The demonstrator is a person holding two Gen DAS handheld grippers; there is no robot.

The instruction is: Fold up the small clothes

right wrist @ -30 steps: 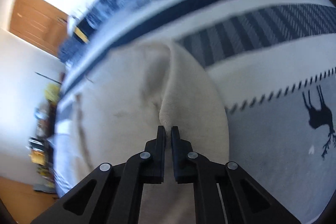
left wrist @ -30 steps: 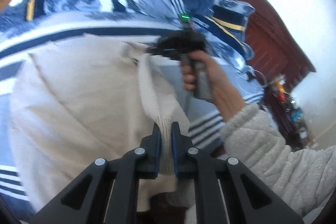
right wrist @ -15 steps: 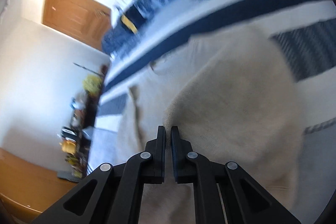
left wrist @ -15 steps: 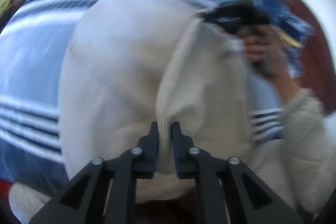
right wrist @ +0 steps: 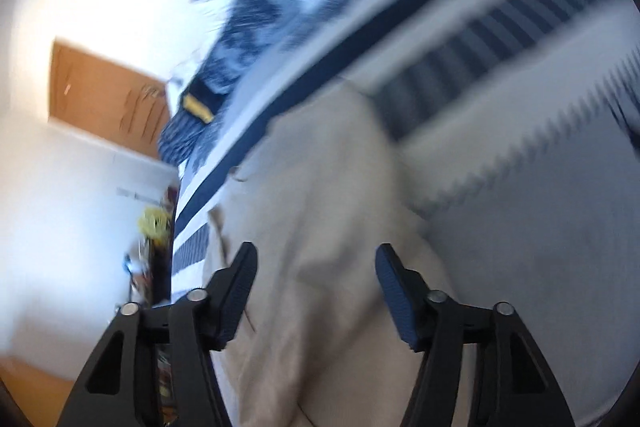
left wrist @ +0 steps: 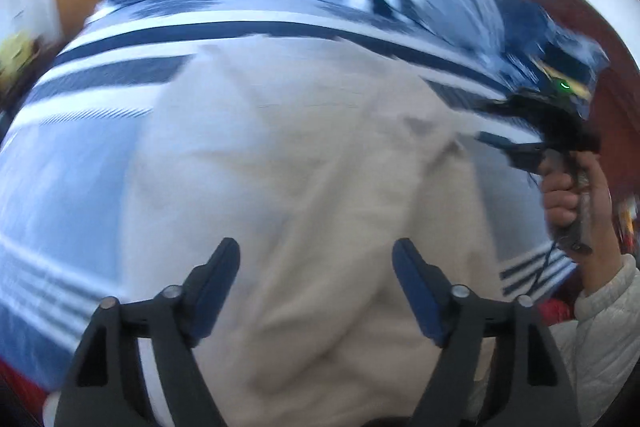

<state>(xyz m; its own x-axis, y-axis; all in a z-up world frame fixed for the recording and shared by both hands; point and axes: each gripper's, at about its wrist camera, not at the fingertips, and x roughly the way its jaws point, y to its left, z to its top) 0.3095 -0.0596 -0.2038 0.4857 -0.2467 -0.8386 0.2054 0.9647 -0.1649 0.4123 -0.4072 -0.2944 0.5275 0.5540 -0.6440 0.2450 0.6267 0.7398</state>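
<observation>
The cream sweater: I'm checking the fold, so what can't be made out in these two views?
- Cream sweater, left wrist view: its near edge is cut off by the picture's bottom and the open left gripper; blur hides the creases.
- Right wrist view: the open right gripper covers its lower part; motion blur smears the striped blanket.
- Whether the fold lies square: cannot tell.

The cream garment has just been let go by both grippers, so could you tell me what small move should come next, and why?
Probably lift both grippers clear and look over the fold. The left gripper and right gripper have just been opening, and their jaws stand wide with nothing pinched. The cream garment lies doubled over on the striped blanket, but blur hides whether its edges line up.
</observation>
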